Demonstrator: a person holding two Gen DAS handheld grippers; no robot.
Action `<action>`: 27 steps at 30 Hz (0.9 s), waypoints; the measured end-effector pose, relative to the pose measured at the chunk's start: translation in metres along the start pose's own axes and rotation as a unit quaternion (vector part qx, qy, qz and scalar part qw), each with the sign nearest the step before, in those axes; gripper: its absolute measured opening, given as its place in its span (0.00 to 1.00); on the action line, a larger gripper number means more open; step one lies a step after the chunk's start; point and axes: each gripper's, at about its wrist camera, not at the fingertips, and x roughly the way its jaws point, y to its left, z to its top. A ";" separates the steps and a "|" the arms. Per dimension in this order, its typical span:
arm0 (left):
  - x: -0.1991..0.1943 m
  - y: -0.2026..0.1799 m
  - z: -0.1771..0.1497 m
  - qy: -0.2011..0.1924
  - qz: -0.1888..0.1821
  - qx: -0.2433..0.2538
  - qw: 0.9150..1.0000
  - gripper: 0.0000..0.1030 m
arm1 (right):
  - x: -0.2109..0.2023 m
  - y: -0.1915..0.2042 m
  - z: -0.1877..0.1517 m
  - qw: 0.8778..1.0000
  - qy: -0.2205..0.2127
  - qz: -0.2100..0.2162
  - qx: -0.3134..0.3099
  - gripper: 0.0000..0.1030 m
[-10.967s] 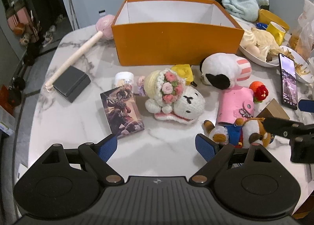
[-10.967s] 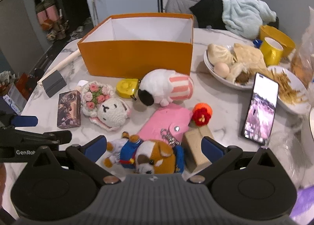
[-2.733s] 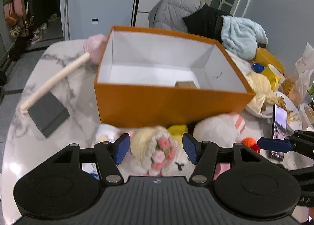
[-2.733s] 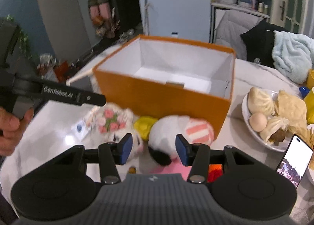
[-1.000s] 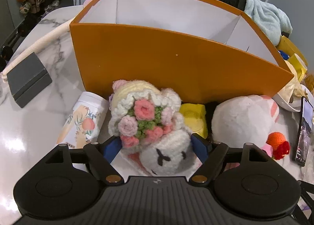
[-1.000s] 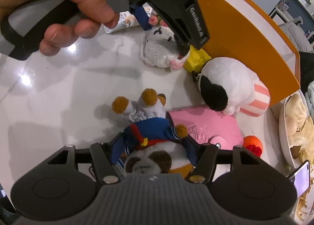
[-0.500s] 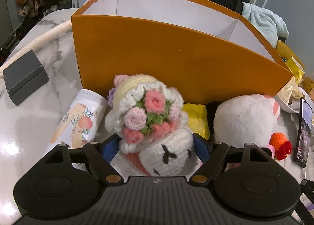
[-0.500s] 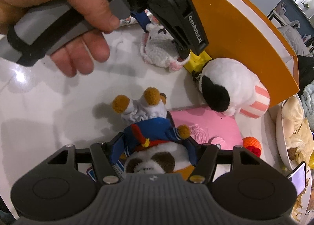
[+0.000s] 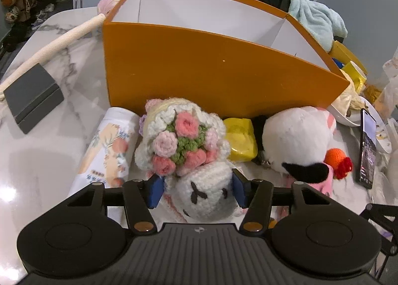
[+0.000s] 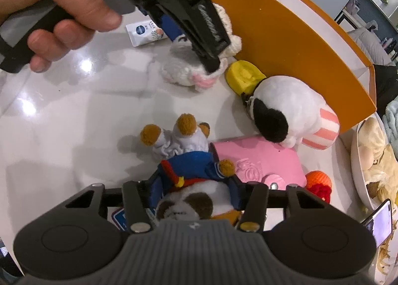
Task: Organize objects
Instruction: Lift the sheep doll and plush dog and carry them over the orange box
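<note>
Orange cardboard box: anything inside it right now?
In the left wrist view the orange cardboard box shows only bare white inner walls. Its tall front wall hides the floor, so contents cannot be ruled out. The crocheted white sheep with flower hat sits outside, in front.

Crocheted yarn doll (image 9: 189, 160), glossy marble table (image 9: 37, 160), matt cardboard box (image 9: 211, 73).

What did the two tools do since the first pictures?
The left tool came forward and closed on the crochet bunny. The right tool moved down and closed on the dog doll. The small brown box went into the orange box. The panda plush and pink wallet stayed put.
</note>
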 end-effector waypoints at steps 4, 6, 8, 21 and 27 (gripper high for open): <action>-0.012 0.004 -0.002 -0.008 -0.003 0.004 1.000 0.61 | -0.002 0.000 0.002 1.000 -0.005 0.009 0.009 0.51; -0.018 0.007 -0.004 -0.010 -0.005 0.002 1.000 0.61 | -0.009 0.001 0.002 1.000 -0.010 0.009 0.015 0.51; -0.023 0.008 -0.005 -0.011 -0.008 0.002 1.000 0.61 | -0.013 -0.002 0.003 1.000 -0.015 0.010 0.023 0.51; -0.064 -0.027 0.000 -0.046 -0.041 0.069 0.996 0.61 | -0.036 -0.017 0.009 0.996 -0.058 -0.002 0.067 0.51; -0.070 -0.045 0.010 -0.040 -0.054 0.086 0.994 0.61 | -0.059 -0.030 0.015 0.992 -0.090 -0.011 0.089 0.51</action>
